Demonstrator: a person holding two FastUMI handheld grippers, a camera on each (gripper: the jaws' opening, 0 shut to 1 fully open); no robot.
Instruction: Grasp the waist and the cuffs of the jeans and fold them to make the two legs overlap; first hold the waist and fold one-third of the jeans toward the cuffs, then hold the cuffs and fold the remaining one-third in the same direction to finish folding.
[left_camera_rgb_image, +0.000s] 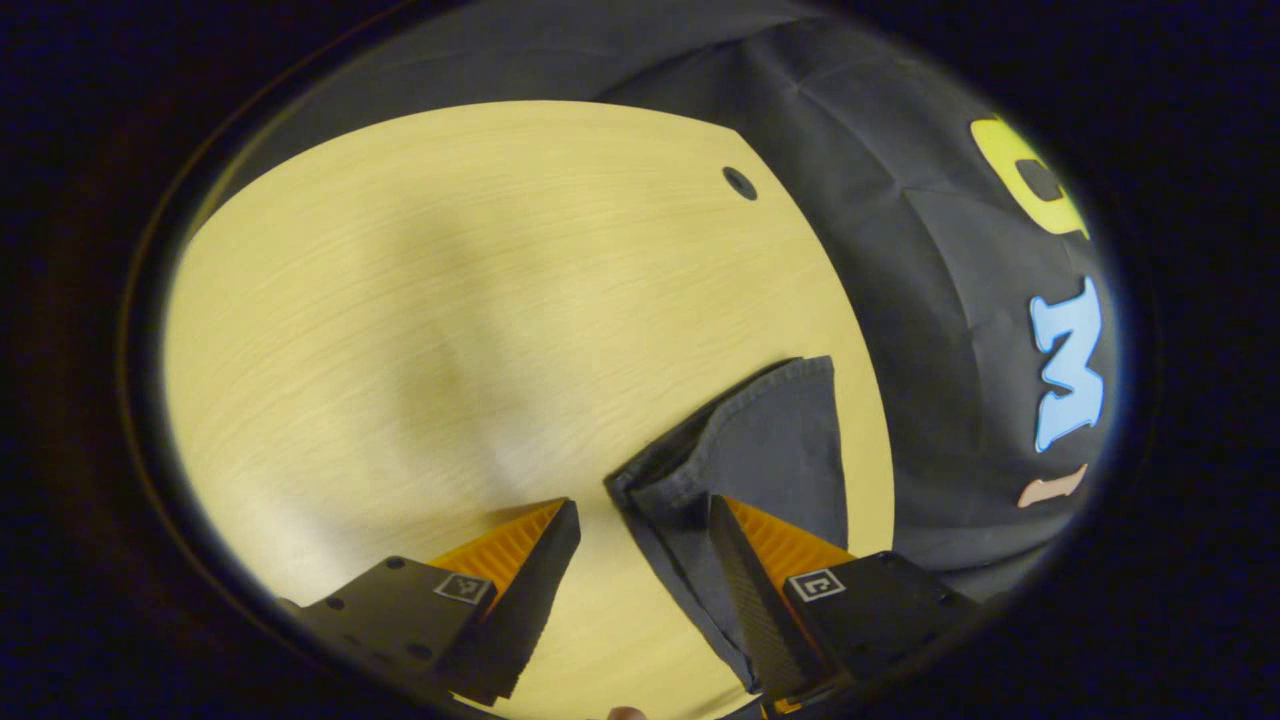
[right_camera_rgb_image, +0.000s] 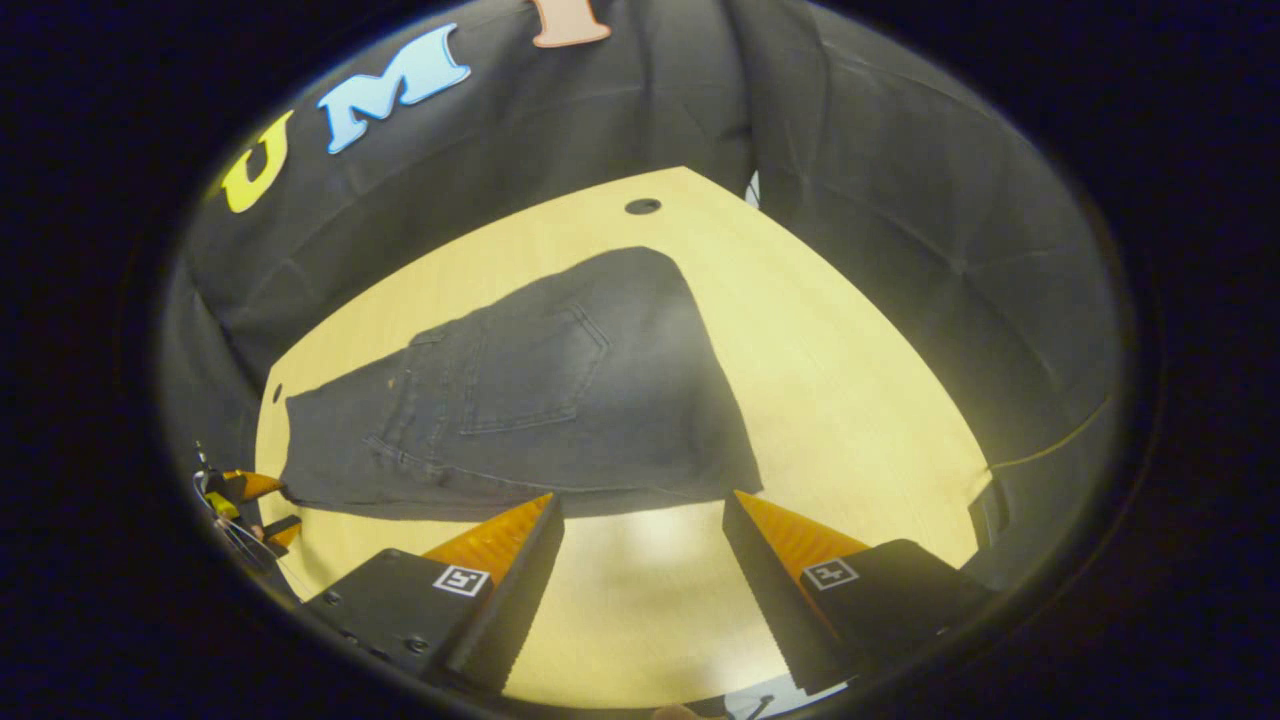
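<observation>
The pale wood-grain surface (right_camera_rgb_image: 860, 400) took up most of both views, with the booth's black cloth wall (right_camera_rgb_image: 900, 200) hanging behind it. On it lay the dark jeans (right_camera_rgb_image: 560, 400), spread flat with a back pocket facing up. In the right gripper view they stretched from the far middle of the surface toward the near left edge. The right tongs (right_camera_rgb_image: 640, 515) stood wide open just short of the jeans' near edge, holding nothing, with bare surface between their fingers. In the left gripper view, a corner of the jeans (left_camera_rgb_image: 770, 440) with a thick hemmed edge lay near the surface's right edge. The left tongs (left_camera_rgb_image: 640, 520) were also wide open and gripped nothing; one finger lay over the cloth, the other over bare wood. A small dark hole (right_camera_rgb_image: 642, 206) marked the far part of the surface.
</observation>
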